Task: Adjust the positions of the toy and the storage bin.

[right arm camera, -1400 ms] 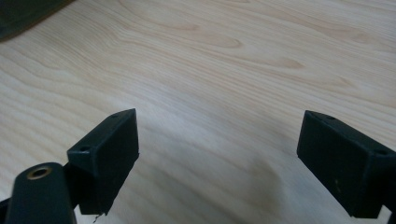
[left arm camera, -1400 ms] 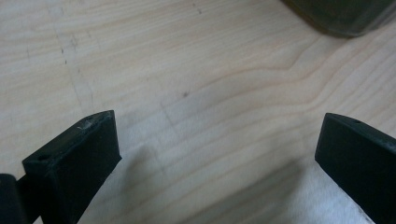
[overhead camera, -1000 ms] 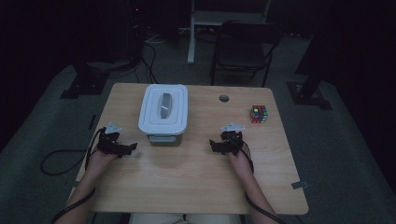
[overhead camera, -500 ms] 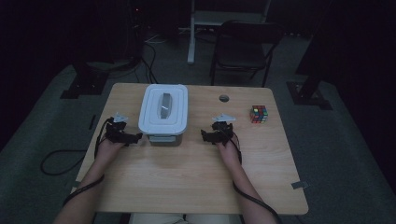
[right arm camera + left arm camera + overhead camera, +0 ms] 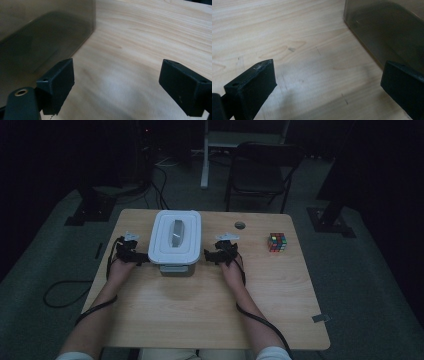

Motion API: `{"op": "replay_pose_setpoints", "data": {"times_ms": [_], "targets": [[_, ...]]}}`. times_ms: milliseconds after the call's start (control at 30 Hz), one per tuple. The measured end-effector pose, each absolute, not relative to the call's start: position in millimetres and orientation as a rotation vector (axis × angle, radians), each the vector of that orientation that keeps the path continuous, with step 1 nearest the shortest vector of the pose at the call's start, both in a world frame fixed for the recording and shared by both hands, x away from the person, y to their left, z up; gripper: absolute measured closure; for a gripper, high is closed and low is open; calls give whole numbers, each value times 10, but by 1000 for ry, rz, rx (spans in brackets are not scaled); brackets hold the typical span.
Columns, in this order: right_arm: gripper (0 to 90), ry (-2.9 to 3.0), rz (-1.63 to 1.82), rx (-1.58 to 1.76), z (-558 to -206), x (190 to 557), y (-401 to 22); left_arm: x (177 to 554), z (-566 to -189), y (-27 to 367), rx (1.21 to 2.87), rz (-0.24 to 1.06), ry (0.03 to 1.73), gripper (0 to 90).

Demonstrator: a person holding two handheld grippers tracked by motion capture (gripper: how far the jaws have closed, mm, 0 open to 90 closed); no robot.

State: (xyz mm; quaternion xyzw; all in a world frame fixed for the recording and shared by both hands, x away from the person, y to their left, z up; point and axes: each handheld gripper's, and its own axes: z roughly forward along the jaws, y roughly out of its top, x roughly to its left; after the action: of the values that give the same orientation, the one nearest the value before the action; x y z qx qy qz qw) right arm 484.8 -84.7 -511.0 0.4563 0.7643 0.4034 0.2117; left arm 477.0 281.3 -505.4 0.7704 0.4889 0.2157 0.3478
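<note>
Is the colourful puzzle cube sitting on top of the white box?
No, the puzzle cube sits on the table, apart to the right of the box.

The high view is dim — the room beyond the desk [image 5: 200,310] falls to near black, and the white box [image 5: 175,240] is its brightest patch. Both gripper views are far brighter, with warm wood grain sharp at mid-distance. The black jaws up close look soft and cast faint, blurred shadows.
</note>
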Motion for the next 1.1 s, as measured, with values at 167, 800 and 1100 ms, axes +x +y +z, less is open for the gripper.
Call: {"op": "replay_pose_setpoints", "data": {"times_ms": [167,800,1100], "targets": [[129,2083,1145,1304,-5074,4962,-811,4852,-5007,2806,1959,585,1270,6],[126,2075,1184,1312,-4968,5127,-680,4967,-4965,2676,1917,590,1282,6],[146,2128,1189,1307,-4956,5069,-707,4933,-4922,2591,1957,597,1288,7]]}}
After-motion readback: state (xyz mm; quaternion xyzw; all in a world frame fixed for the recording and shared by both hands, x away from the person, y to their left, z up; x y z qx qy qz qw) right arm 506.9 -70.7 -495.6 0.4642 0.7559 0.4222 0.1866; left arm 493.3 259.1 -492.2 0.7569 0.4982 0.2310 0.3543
